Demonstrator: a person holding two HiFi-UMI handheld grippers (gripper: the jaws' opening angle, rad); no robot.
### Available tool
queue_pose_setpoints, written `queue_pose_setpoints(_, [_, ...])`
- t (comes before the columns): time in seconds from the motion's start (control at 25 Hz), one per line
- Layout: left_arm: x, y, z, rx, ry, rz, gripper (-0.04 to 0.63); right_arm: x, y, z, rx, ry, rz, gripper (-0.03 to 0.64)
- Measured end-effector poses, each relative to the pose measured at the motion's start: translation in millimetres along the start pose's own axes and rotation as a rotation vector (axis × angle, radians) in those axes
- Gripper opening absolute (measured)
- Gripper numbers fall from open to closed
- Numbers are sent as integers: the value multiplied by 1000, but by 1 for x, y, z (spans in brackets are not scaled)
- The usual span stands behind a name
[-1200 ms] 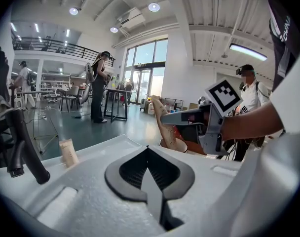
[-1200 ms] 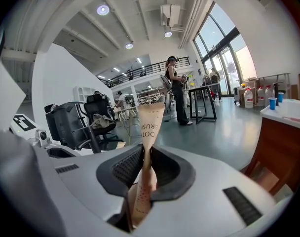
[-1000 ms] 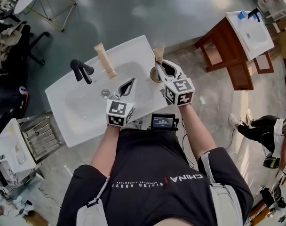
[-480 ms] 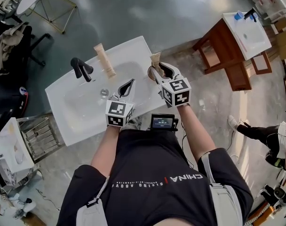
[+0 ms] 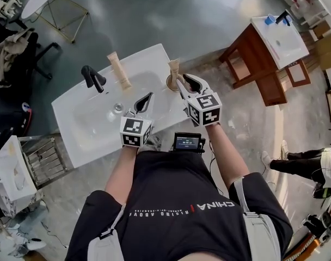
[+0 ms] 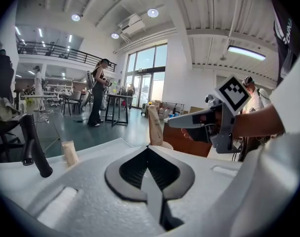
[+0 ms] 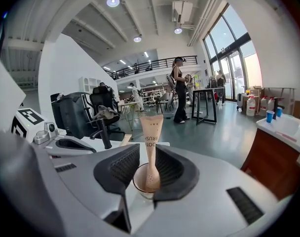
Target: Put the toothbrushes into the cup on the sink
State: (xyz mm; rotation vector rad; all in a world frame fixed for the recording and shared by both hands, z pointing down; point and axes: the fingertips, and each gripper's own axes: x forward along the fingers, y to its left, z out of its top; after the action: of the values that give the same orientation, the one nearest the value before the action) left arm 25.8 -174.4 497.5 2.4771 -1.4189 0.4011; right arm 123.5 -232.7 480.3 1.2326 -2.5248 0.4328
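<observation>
Paper-wrapped and upright, one toothbrush (image 5: 173,68) now stands in the cup (image 5: 171,84), centre frame on the sink's (image 5: 65,110) right edge. It's delivered, no longer pinched! Our right gripper (image 5: 183,81) has just been opening its jaws, then easing in slightly; they sit roughly half apart, pads clear of it. The second toothbrush (image 5: 117,70) waits upper left by the tap (image 5: 92,78) — our left gripper (image 5: 149,97) is closed and empty.
</observation>
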Motion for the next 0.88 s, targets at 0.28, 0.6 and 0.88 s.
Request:
queue_pose_setpoints(0.28, [-10,-3,2,-13,-19,19,3,-16,30,19,-103,-50,52,9])
queue_pose_setpoints(0.6, [-27,24,1,-47,-39,87,3,14,85,28,-148,8,161,9])
queue_pose_setpoints(0.88, [-44,63,-7,-91,-51,156,3,60,119,25,-147,79,188,9])
